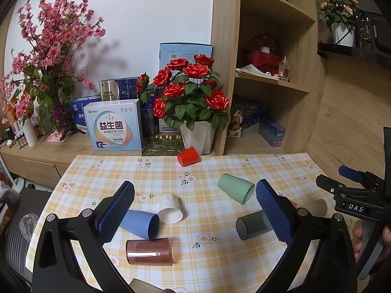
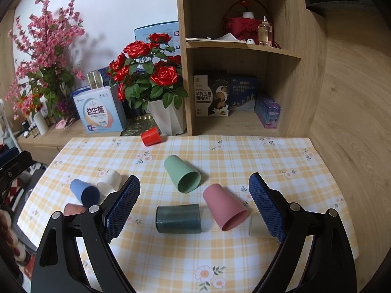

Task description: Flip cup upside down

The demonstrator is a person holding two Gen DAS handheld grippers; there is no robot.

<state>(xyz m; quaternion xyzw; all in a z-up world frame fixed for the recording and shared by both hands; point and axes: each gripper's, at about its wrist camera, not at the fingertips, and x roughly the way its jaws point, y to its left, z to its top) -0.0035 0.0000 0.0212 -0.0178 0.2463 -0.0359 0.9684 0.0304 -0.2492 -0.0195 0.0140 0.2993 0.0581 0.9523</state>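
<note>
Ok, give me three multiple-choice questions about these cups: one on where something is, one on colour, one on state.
1. Where is the red cup?
A. At the table's far edge, near the white flowerpot
B. On a shelf
C. Between the right jaws

2. What colour is the cup beside the dark teal cup, mouth toward the camera?
A. Yellow
B. Pink
C. Black

3. How is the green cup resting?
A. Upright
B. Upside down
C. On its side

Answers: A, it lies by the pot; B, the pink cup; C, its mouth faces sideways.
</note>
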